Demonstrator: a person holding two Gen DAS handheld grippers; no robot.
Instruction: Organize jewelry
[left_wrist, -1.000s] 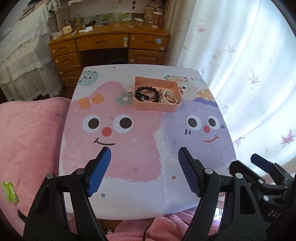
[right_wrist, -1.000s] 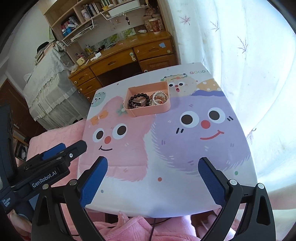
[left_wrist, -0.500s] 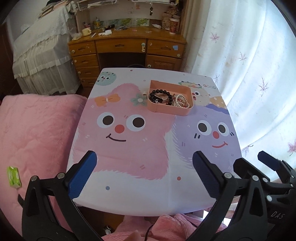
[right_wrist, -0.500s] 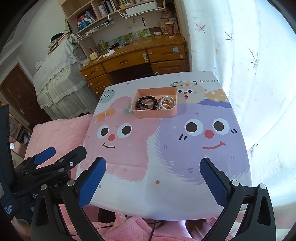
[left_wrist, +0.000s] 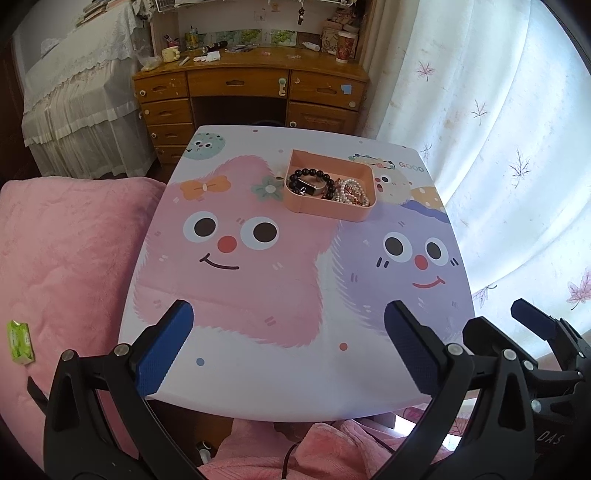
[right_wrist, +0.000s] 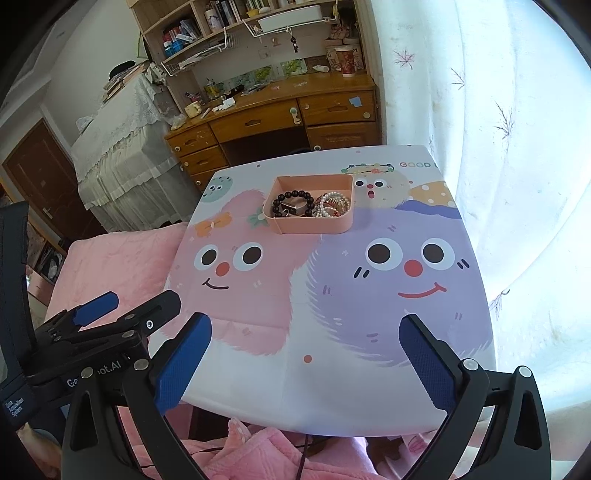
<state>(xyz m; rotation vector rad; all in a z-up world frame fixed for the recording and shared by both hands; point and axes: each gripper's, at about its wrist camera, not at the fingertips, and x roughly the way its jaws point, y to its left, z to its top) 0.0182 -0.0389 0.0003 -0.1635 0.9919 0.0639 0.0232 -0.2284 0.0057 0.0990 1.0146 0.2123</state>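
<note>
A pink tray (left_wrist: 354, 214) (right_wrist: 314, 225) stands at the far middle of the cartoon-printed table (left_wrist: 295, 288) (right_wrist: 332, 295). In it lie a black bead bracelet (left_wrist: 308, 173) (right_wrist: 291, 195) around a small watch-like piece and a heap of pearl bracelets (left_wrist: 351, 190) (right_wrist: 332, 205). My left gripper (left_wrist: 288, 347) is open and empty, held above the table's near edge. My right gripper (right_wrist: 306, 354) is open and empty too, beside it on the right. Each gripper shows in the other's view, the right one (left_wrist: 532, 325) and the left one (right_wrist: 122, 310).
A pink blanket (left_wrist: 66, 258) lies left of the table with a green packet (left_wrist: 20, 341) on it. A wooden desk (left_wrist: 251, 88) stands behind the table, a lace-covered bed (left_wrist: 81, 103) at far left, white curtains (left_wrist: 498, 129) on the right.
Both grippers have pulled back and risen from the table, so more of the room shows. The left jaws have opened wider. The tray and jewelry have not moved.
</note>
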